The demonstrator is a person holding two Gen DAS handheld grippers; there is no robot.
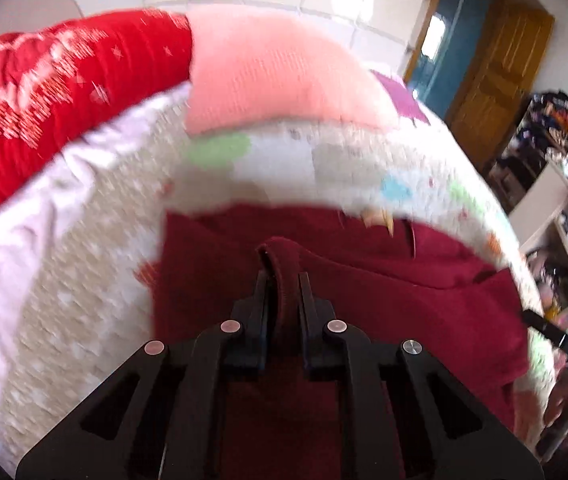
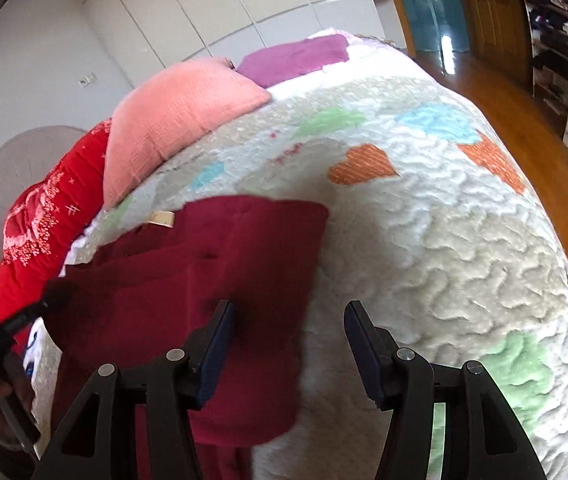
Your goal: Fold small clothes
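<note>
Left wrist view: the maroon garment (image 1: 384,292) lies partly folded on the quilted bed (image 1: 83,280), one layer doubled over; the left gripper (image 1: 282,280) clenches its raised edge, the right gripper (image 2: 288,320) hangs released above its right border. Folding seems midway.

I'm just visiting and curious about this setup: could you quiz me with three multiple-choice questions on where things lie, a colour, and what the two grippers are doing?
1. Where does the dark red garment lie?
A. on the quilted bedspread
B. on the wooden floor
C. on a chair

2. What colour is the pillow?
A. blue
B. salmon pink
C. black

3. What is the left gripper doing?
A. hanging open
B. clamping a pillow
C. pinching a fold of the garment

Answers: 1 A, bedspread surrounds it; 2 B, plainly pink; 3 C, cloth sits between its fingers, while the right gripper is open.
</note>
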